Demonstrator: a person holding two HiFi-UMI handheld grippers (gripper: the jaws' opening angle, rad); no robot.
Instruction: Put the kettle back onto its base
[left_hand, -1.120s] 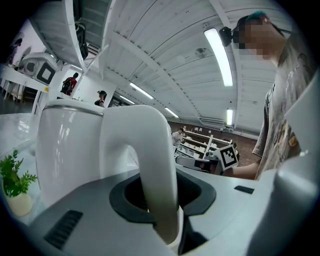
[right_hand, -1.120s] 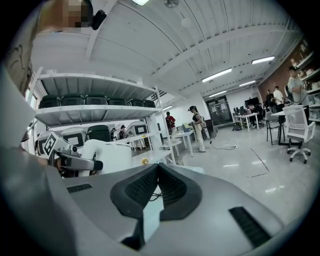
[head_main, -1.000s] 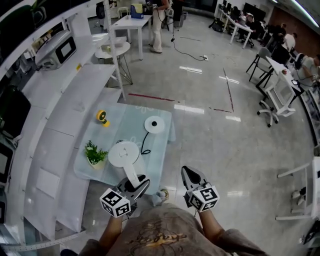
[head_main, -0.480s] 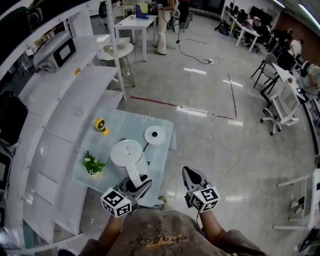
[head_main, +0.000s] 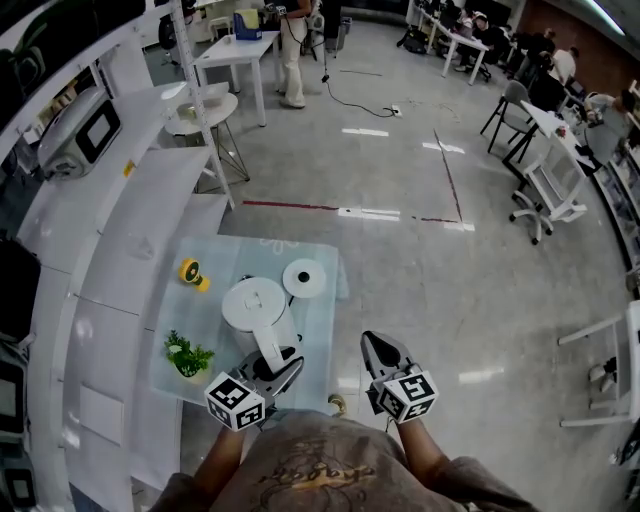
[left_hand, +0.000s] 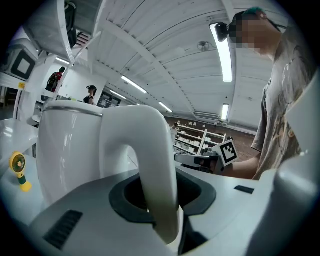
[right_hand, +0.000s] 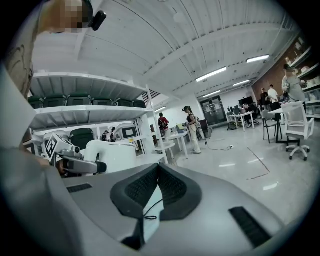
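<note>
- My left hand-held gripper (head_main: 279, 362) is clenched on the white handle of the kettle (head_main: 252, 305); the handle passes between its jaws.
- The kettle is upright over the bench (head_main: 322, 335), just beside the round base (head_main: 304, 278), on the side nearer to me. I cannot tell if it rests on the bench.
- My right hand-held gripper (head_main: 377, 346) is closed on nothing, with its tips together. It hangs over the floor, beside the bench edge.
- A black cord (right_hand: 151, 211) lies on the bench by the base.
- A small green plant (head_main: 188, 355) stands left of the kettle and a yellow thing (head_main: 190, 271) farther back. Both are apart from the base.
- White shelves (head_main: 120, 220) run along the left side of the bench.
</note>
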